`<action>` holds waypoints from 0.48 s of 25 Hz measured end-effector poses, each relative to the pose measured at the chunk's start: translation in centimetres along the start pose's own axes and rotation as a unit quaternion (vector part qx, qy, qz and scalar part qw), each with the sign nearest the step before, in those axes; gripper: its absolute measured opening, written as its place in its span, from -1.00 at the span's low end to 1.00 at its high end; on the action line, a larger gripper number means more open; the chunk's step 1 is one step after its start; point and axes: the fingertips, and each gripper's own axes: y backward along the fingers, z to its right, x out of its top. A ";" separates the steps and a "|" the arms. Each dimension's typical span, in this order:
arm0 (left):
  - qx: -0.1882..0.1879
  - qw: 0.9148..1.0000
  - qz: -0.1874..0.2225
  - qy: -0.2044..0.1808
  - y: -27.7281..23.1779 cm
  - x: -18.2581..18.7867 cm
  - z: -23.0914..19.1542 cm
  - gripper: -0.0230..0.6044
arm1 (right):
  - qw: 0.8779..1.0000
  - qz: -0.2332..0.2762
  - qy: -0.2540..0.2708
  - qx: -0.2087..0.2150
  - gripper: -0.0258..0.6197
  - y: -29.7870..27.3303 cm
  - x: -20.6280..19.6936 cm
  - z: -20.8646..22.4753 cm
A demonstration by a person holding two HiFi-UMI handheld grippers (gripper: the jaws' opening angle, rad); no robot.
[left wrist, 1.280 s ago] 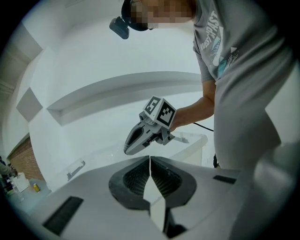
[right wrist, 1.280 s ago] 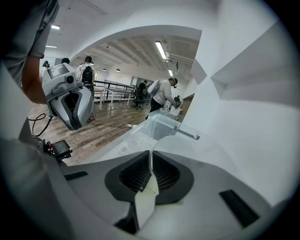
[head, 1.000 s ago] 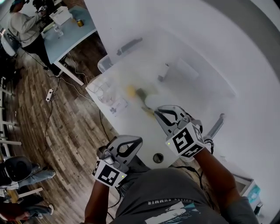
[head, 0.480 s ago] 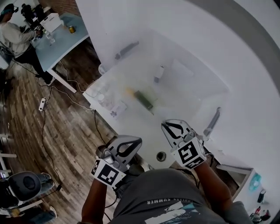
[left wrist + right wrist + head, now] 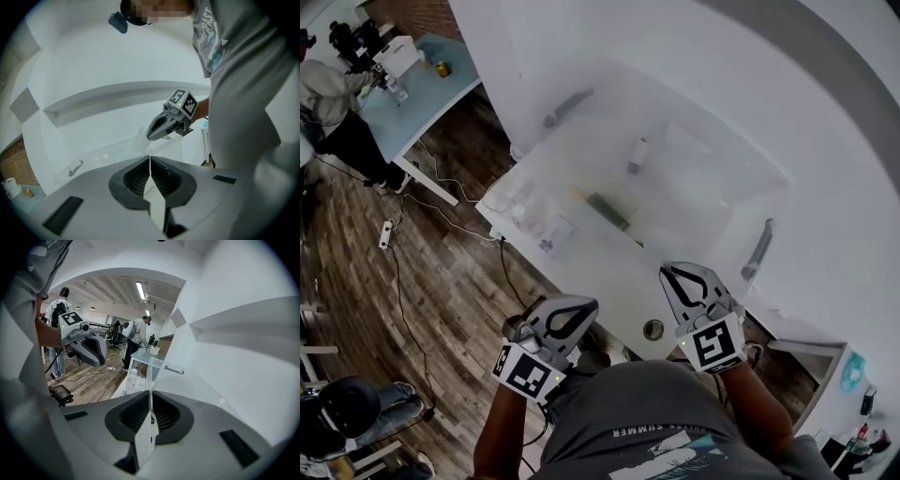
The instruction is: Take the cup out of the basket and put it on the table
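Note:
A large clear plastic basket (image 5: 712, 202) with dark handles (image 5: 757, 251) stands on the white table (image 5: 609, 291), washed out by glare. Inside it I make out a dark green object (image 5: 607, 211) and a small bottle (image 5: 636, 157). Faint clear cup-like shapes (image 5: 521, 208) show near the table's left corner; I cannot tell whether they stand inside the basket. My left gripper (image 5: 579, 307) hangs shut and empty off the table's near edge. My right gripper (image 5: 680, 273) is shut and empty above the near edge, short of the basket. Each gripper view shows shut jaws, left (image 5: 150, 159) and right (image 5: 151, 394).
A round cable hole (image 5: 653, 329) sits in the table between the grippers. Beyond the left edge lie wood floor with cables and a power strip (image 5: 385, 234). A light blue table (image 5: 441, 89) and people stand at the far left. A labelled bottle (image 5: 132, 376) stands beside the basket.
My right gripper has drawn back from over the basket toward the table's near edge. The left gripper has barely moved. The head view has shifted.

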 end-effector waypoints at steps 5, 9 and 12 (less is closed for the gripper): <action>-0.015 1.000 0.008 -0.003 -0.1 0.0 -0.6 -0.88 | 1.000 0.006 0.029 -0.011 -0.82 0.1 1.5 -0.7; -0.025 1.000 0.010 -0.003 -0.2 -0.6 -1.2 -0.88 | 0.999 0.003 0.038 -0.006 -0.82 -0.2 1.9 -1.8; -0.031 0.999 0.011 -0.001 0.1 -0.8 -1.6 -0.88 | 0.999 0.013 0.039 0.005 -0.82 -0.2 2.7 -3.4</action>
